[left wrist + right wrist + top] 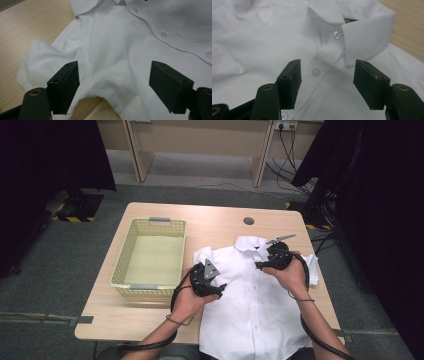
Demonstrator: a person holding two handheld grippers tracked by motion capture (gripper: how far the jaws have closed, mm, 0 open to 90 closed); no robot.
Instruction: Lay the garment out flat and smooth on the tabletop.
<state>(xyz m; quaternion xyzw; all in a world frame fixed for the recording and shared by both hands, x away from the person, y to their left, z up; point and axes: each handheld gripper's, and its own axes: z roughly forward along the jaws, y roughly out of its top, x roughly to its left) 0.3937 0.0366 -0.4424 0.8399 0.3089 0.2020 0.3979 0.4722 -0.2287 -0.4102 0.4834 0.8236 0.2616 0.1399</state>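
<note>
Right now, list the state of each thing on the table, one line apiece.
Shirt: spread flat, front up, buttoned, hem over the near table edge.
Collar: folded down, top button done up.
Sleeve: rumpled, lying on the table.
Basket: upright, nothing in it.
Left gripper: open over the shirt's sleeve seam, gripping nothing.
Right gripper: open over the button strip below the collar, gripping nothing.

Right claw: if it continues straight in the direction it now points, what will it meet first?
Probably the white shirt: the right claw, open, aims at the button placket just below the collar. Nothing shows between them, though how far off the cloth lies is unclear.
</note>
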